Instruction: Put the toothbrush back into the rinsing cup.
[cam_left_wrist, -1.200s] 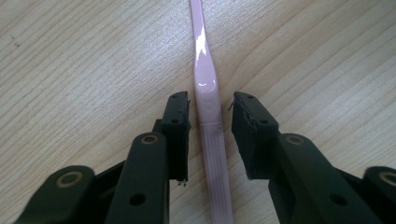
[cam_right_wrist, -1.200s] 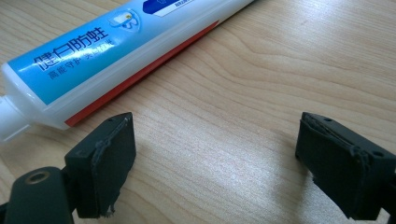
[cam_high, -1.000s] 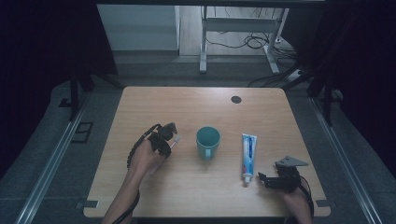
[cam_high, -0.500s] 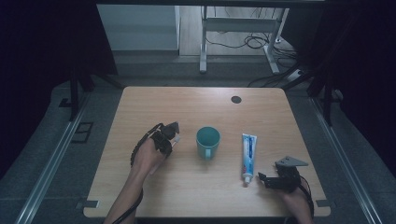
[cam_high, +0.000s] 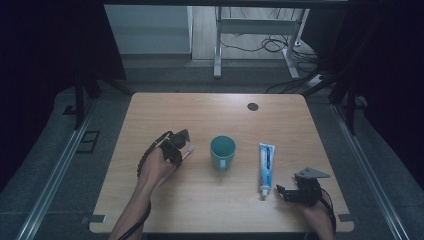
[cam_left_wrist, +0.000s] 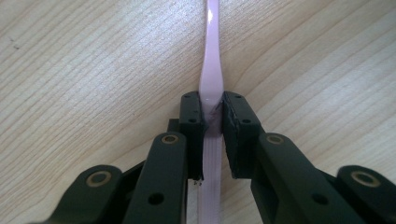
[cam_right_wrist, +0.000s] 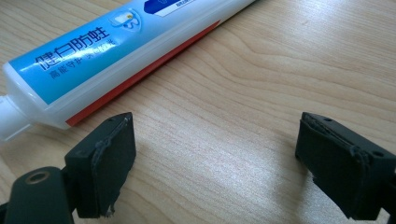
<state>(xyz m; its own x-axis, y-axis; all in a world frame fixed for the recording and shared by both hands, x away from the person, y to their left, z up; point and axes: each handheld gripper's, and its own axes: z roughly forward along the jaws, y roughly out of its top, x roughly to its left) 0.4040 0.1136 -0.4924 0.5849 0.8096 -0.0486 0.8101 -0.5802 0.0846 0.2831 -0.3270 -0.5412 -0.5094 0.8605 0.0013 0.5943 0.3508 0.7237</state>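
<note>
Left tongs (cam_high: 181, 141) are clamped on the pink toothbrush (cam_left_wrist: 211, 79) at mid-handle; its long axis runs straight out between the jaws toward 12 o'clock in the left gripper view, low over the bench (cam_high: 210, 205). The teal cup (cam_high: 222, 152) stands just beside, at 3 o'clock from these tongs. Right tongs (cam_high: 285, 192) stand apart, empty. The toothpaste tube (cam_high: 266, 166) lies at their 11 o'clock, cap end nearest, and the right hand is the nearer to it.

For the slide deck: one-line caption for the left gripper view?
Left gripper shut on a pink toothbrush handle lying on the wooden table.
</note>
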